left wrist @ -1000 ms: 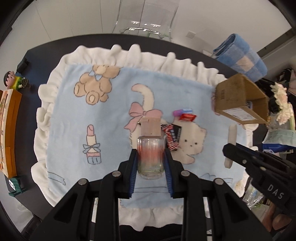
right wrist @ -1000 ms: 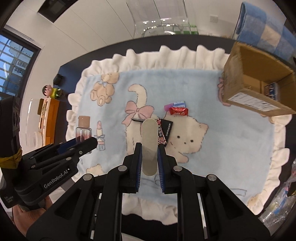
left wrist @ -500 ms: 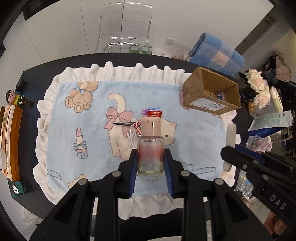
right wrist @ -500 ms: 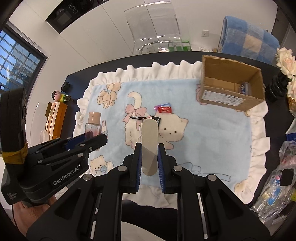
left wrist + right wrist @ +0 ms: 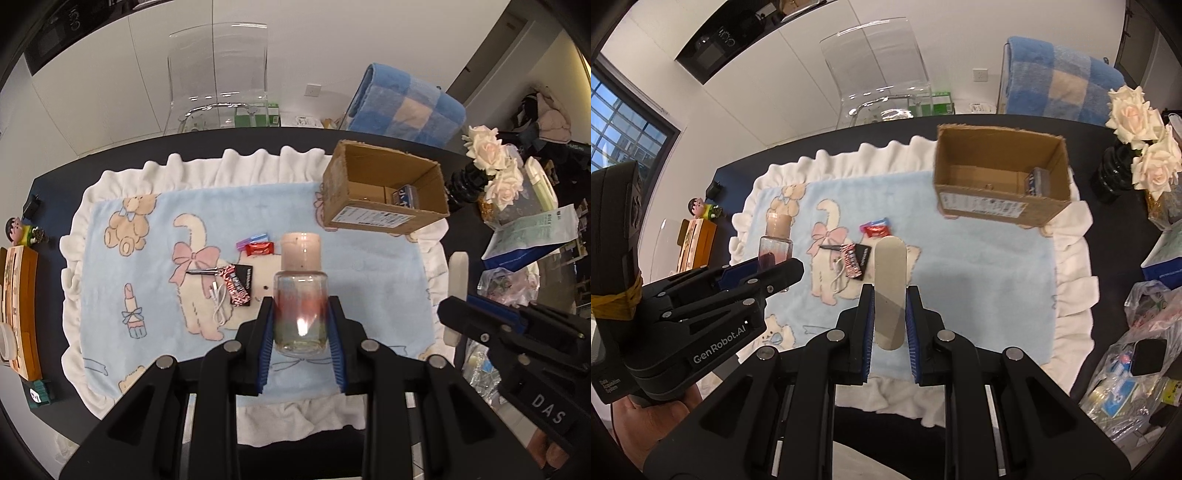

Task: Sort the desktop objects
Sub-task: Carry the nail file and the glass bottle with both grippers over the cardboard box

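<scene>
My left gripper (image 5: pixel 300 314) is shut on a clear glass bottle (image 5: pixel 300 291) with a pink cap, held above the blue cartoon blanket (image 5: pixel 369 280). My right gripper (image 5: pixel 890 295) is shut on a flat beige nail file (image 5: pixel 889 266) with rounded ends, also above the blanket. The open cardboard box (image 5: pixel 997 206) stands at the blanket's far right corner with a small blue pack inside. On the blanket's middle lie a red candy wrapper (image 5: pixel 259 249), a purple-blue packet (image 5: pixel 253 237), metal tweezers (image 5: pixel 203 272), a white cable (image 5: pixel 219 302) and a striped black packet (image 5: pixel 238 286).
A vase of pale roses (image 5: pixel 1137 147) and plastic bags (image 5: pixel 1137 354) crowd the right side of the dark table. A wooden organiser (image 5: pixel 18 306) and a small figurine (image 5: pixel 16 230) sit at the left edge. A clear chair (image 5: pixel 218 74) and a blue checked towel (image 5: pixel 406 103) stand behind.
Both grippers have risen and drawn back from the blanket, each keeping its object; the whole table and box now show, smaller in view.
</scene>
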Available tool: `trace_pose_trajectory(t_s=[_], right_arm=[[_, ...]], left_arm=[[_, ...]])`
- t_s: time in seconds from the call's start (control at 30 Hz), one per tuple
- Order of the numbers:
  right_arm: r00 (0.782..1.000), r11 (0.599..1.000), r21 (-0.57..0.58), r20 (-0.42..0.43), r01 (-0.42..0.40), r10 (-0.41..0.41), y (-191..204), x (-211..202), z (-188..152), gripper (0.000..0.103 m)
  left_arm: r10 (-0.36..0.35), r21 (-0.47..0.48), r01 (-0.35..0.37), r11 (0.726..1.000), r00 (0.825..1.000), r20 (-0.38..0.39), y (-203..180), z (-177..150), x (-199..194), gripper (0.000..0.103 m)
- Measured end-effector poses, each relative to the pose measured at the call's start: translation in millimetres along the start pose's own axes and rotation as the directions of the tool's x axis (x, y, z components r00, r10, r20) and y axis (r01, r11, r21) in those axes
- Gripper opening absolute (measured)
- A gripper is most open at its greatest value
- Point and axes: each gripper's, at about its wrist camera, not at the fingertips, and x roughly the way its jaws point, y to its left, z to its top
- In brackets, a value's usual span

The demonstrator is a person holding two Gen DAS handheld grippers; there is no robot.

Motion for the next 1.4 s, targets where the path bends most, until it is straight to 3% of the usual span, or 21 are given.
trace_pose_trajectory(t_s=[0.6, 1.4], right_arm=[[1.000, 0.999, 0.031, -0.001, 0.004, -0.004, -74.8, 2.4, 39.0, 0.016], [0.999, 0.993, 0.114, 0.052, -0.019, 0.014, -138.6, 31.4, 102.1, 0.016]], left_arm=[[0.000, 0.022, 0.001, 1.000, 1.000, -0.019, -60.1, 37.3, 38.4, 0.027], [-0.018, 0.025, 0.019, 0.999, 0.999, -0.042, -93.3, 106.2, 93.2, 0.027]])
